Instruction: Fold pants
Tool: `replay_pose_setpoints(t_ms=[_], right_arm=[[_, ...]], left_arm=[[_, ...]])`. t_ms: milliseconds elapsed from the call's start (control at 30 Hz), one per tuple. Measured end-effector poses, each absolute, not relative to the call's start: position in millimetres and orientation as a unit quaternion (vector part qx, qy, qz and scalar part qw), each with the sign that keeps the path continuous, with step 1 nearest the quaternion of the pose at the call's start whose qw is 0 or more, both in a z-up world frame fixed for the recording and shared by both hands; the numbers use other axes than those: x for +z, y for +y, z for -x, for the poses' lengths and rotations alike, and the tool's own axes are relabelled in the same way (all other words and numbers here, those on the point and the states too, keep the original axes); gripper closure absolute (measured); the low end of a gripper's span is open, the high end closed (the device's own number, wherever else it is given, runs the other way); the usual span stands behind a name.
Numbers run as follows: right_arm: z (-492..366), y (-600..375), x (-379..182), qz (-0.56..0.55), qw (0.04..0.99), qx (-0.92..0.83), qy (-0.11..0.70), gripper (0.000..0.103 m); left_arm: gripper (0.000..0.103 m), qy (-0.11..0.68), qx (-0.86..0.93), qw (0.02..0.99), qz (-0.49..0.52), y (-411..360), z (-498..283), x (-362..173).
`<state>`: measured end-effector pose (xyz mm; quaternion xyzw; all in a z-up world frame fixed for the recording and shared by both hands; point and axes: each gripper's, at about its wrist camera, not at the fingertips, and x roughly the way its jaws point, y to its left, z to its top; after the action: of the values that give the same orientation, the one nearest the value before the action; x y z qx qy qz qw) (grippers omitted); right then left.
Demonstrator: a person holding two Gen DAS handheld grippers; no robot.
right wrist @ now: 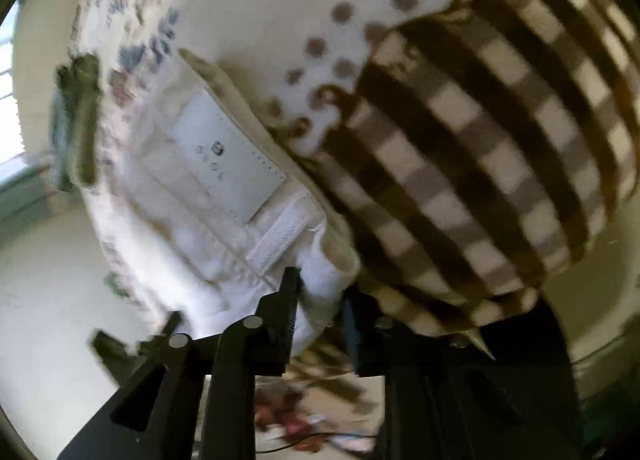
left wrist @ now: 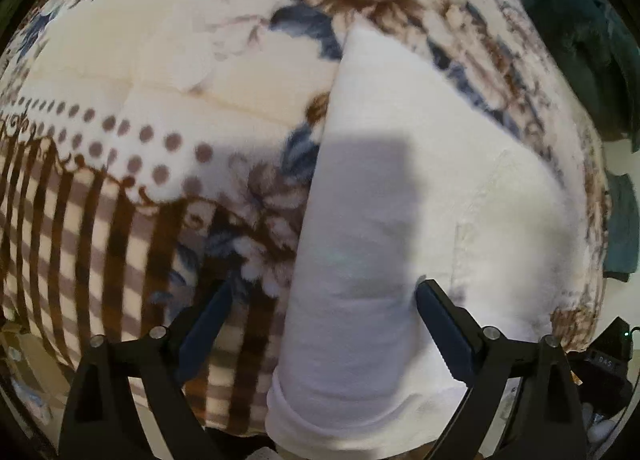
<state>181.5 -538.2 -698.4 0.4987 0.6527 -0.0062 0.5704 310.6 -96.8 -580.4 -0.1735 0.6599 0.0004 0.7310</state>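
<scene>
White pants (left wrist: 392,188) lie on a patterned blanket (left wrist: 132,108), one leg running toward the camera in the left wrist view. My left gripper (left wrist: 324,292) is open and hovers above the leg's near end, one finger on each side. In the right wrist view the pants' waistband with a white label patch (right wrist: 228,156) and a belt loop (right wrist: 284,236) shows. My right gripper (right wrist: 320,300) is shut on the waistband corner (right wrist: 320,280) at the blanket's edge.
The blanket has flowers, dots and brown checks (right wrist: 480,148) and covers a bed. Dark green clothes (left wrist: 576,32) lie at the far right of the bed. A dark device (left wrist: 608,360) sits at the lower right. Floor clutter (right wrist: 304,424) shows below the bed edge.
</scene>
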Motion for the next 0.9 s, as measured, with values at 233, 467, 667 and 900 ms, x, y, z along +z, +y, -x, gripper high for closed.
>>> replay_pose_setpoints(t_ms=[233,467,667,900], right_arm=[[-161,-514,-715,-0.549,0.558,0.090,0.616,0.030],[-184,-474,-742,-0.549,0.594,0.109,0.578,0.028],[-196,-466,-745,-0.597,0.583,0.123,0.538,0.028],[-220,-454,-754,-0.583,0.585,0.136,0.548,0.028]], left_arm=[[0.008,0.633,-0.059,0.731,0.246,-90,-311,-589],[0.008,0.640,-0.066,0.720,0.260,-93,-308,-609],[0.005,0.638,-0.079,0.714,0.277,-83,-309,-618],[0.005,0.634,-0.087,0.709,0.297,-74,-310,-623]])
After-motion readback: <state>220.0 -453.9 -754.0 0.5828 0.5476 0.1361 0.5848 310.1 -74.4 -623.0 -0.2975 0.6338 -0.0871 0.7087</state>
